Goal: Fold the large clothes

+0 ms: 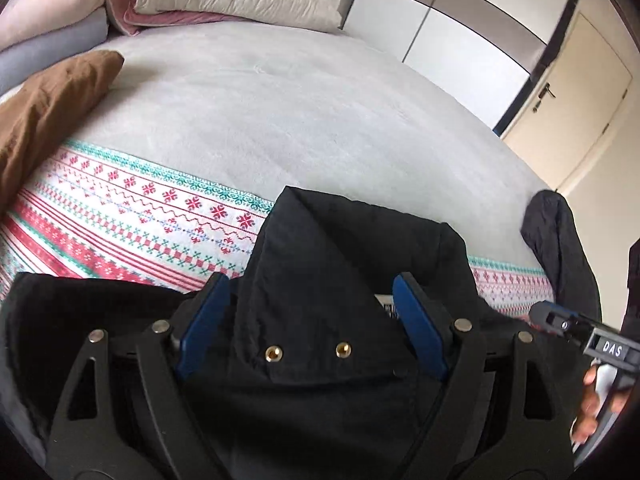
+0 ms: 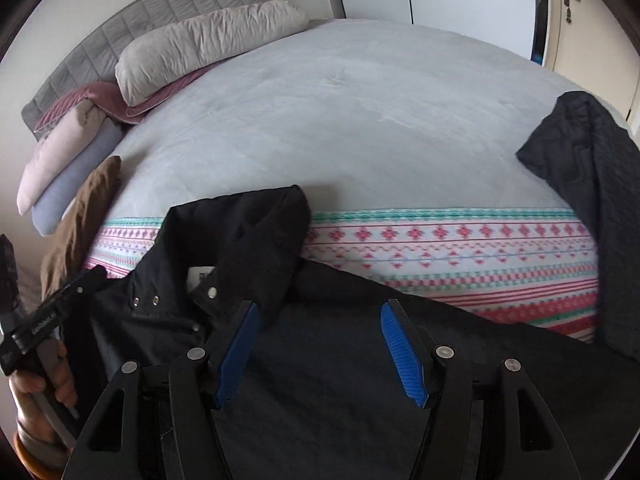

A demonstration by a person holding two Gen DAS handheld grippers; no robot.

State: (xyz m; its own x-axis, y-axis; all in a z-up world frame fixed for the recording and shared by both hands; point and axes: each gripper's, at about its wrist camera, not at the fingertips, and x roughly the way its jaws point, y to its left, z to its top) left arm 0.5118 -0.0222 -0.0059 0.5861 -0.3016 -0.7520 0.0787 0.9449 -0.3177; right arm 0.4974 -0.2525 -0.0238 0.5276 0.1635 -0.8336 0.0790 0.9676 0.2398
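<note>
A large black jacket (image 1: 340, 248) lies on the bed, collar toward the headboard, with brass snaps and a white label showing (image 2: 200, 274). My left gripper (image 1: 311, 280) hangs open over the collar; the cloth lies between its blue pads (image 1: 418, 320) and they do not press it. My right gripper (image 2: 319, 306) stands open above the jacket's body (image 2: 320, 380), nothing pinched. In each wrist view the other gripper shows at the edge, held by a hand: the right gripper (image 1: 560, 320) and the left gripper (image 2: 80, 284).
The bed (image 2: 360, 112) has a grey cover and a patterned red, green and white blanket (image 2: 440, 256) under the jacket. A brown garment (image 1: 48, 112) lies left, a dark quilted garment (image 2: 592, 184) right. Pillows (image 2: 208, 44) sit at the headboard. A wardrobe (image 1: 460, 32) and a door (image 1: 580, 92) stand beyond.
</note>
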